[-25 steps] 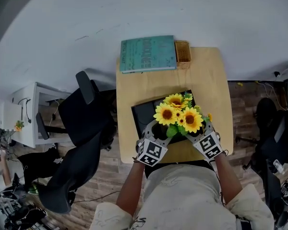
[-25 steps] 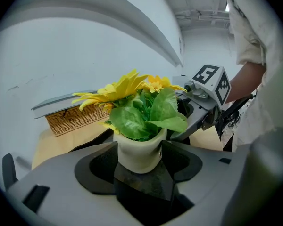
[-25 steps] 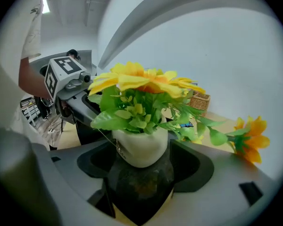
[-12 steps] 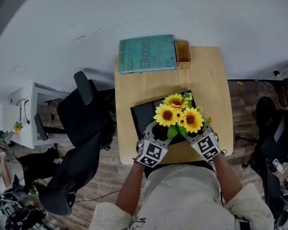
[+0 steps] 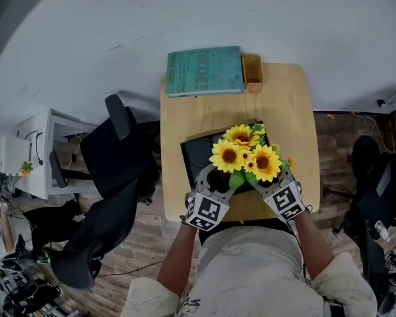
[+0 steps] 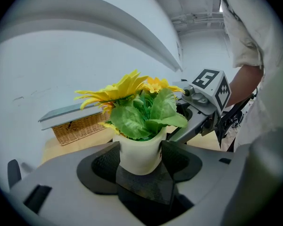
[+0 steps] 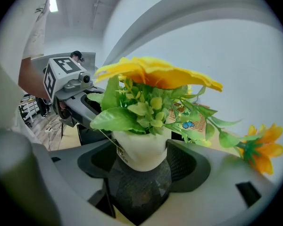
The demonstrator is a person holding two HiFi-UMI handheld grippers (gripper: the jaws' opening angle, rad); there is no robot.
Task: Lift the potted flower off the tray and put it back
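While tight in left tongs (image 6: 140, 158) and right tongs (image 7: 142, 160), smooth round white pot (image 6: 139, 147) of sunflowers (image 5: 244, 156).

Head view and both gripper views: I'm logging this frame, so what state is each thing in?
potted flower: upright, gripped from both sides; lifted or not, cannot tell.
left gripper: shut on the potted flower.
right gripper: shut on the potted flower.
tray: flat on the table, partly under the blooms.
book: closed, lying flat at the far edge.

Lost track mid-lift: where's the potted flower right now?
Head view, centre-right: the potted flower is over the right end of the black tray, its pot clamped by both the left gripper and the right gripper.
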